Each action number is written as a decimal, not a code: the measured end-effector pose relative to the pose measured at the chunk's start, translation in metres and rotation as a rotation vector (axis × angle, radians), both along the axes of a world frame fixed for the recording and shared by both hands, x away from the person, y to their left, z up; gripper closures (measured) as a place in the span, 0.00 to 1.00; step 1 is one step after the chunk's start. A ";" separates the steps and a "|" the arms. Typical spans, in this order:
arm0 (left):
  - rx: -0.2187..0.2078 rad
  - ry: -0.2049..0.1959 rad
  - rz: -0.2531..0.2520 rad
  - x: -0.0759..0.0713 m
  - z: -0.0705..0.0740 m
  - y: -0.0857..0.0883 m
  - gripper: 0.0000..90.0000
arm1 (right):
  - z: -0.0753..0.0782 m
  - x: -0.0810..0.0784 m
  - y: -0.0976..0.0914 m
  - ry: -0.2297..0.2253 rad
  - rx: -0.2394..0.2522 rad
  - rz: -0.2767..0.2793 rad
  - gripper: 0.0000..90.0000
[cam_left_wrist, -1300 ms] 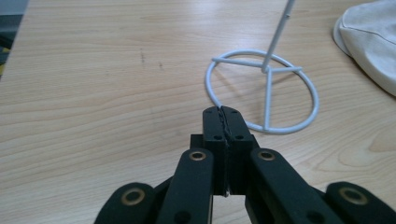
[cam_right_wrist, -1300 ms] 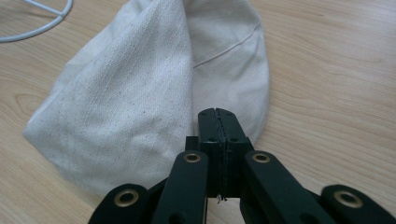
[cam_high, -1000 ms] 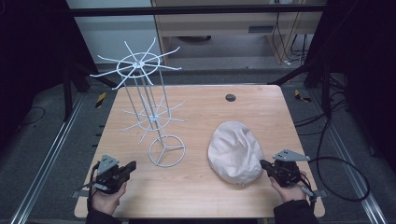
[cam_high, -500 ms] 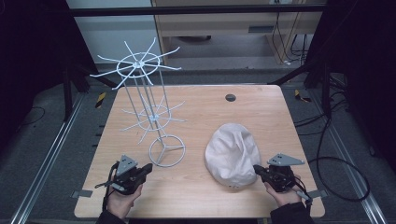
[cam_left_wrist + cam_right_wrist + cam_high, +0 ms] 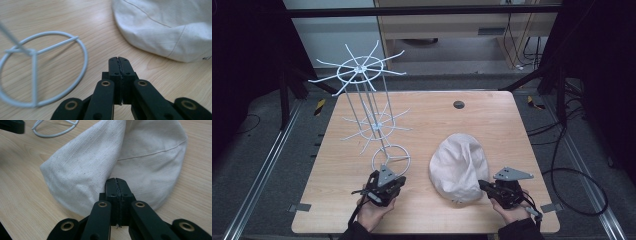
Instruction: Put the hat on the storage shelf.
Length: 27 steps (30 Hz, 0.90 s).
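Observation:
A cream cloth cap (image 5: 459, 167) lies on the wooden table (image 5: 432, 125), right of centre. A white wire display rack (image 5: 362, 107) stands at the left, its ring base (image 5: 391, 160) flat on the wood. My left gripper (image 5: 396, 184) is shut and empty just in front of the ring base (image 5: 37, 75), pointing toward the cap (image 5: 165, 27). At the cap's near right edge my right gripper (image 5: 482, 185) is shut, its tips (image 5: 116, 182) against the cloth (image 5: 100, 162); no fabric shows between the jaws.
A small dark round disc (image 5: 458, 104) sits in the table's far edge. The rack's upper spokes (image 5: 357, 70) reach out over the table's left half. Bare wood lies between the rack base and the cap.
My left gripper has slid to the right along the front edge, from the table's left corner to just in front of the rack's ring base. The right gripper edged slightly toward the cap.

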<state>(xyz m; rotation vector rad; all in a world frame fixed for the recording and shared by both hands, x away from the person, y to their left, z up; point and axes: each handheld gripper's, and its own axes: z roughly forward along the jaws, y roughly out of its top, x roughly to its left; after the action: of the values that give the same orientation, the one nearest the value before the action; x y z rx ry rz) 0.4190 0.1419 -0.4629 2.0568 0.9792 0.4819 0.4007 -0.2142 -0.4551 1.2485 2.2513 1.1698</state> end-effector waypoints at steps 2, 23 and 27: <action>-0.006 0.006 -0.005 0.002 -0.001 -0.006 1.00 | -0.001 0.000 0.001 -0.004 0.001 0.007 1.00; 0.024 0.055 -0.056 0.027 -0.029 -0.074 1.00 | -0.004 -0.001 0.006 0.002 0.041 0.009 1.00; 0.020 0.067 -0.048 0.035 -0.029 -0.075 1.00 | -0.003 -0.001 0.009 0.002 0.051 0.015 1.00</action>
<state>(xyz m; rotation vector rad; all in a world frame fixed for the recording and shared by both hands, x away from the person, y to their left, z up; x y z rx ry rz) 0.4539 0.0666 -0.4920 2.1214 0.9646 0.4017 0.4001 -0.2057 -0.4585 1.2549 2.2490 1.2395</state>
